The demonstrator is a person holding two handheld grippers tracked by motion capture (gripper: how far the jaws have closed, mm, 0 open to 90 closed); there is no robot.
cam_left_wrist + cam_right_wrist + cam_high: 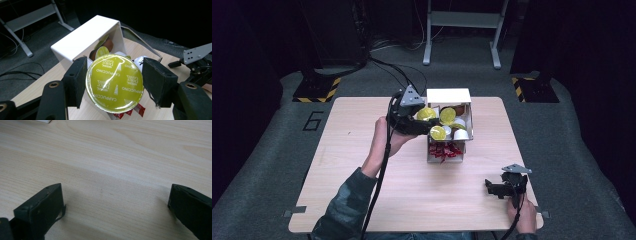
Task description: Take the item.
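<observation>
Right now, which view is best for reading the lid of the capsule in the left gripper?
Left gripper view: the capsule faces the camera between the left gripper jaws, its CAPPUCCINO print legible. The high view shows it as a small yellow disc over the white box. The right gripper view looks at bare table.

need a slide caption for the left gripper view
Left gripper shut on a yellow cappuccino capsule above the open white box.

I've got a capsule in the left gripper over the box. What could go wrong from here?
1. The left gripper holds the yellow-lidded capsule only by its rounded sides, so it could slip or tilt out.
2. The white box is already crowded with capsules; lowering here may knock one or nudge the box.
3. The red packets lie right below and could get snagged.
</observation>
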